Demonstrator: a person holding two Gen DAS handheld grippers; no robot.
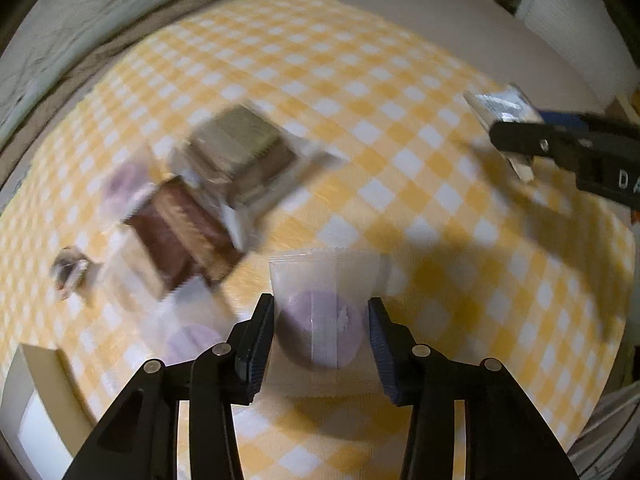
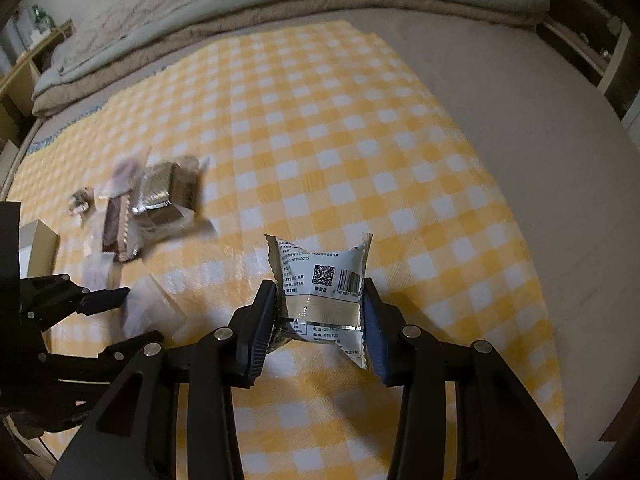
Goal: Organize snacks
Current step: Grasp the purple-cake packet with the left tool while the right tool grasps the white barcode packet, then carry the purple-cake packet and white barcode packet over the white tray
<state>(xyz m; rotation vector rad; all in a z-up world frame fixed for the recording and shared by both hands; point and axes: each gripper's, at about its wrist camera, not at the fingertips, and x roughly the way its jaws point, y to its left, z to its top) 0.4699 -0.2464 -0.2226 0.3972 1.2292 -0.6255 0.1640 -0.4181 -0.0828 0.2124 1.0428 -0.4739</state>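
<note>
yellow-checked cloth (image 2: 320,140) lies under both pinched packets, left gripper (image 1: 321,332) grasping the purple snack (image 1: 320,332), right gripper (image 2: 320,312) clamping the white packet (image 2: 320,280), pile (image 1: 208,192) nearer the left.

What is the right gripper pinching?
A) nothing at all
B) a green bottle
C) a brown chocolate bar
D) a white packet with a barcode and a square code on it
D: in the right wrist view the right gripper has its pads pressed on both sides of the white packet, whose barcode and square code face the camera, above the yellow checked cloth.
</note>
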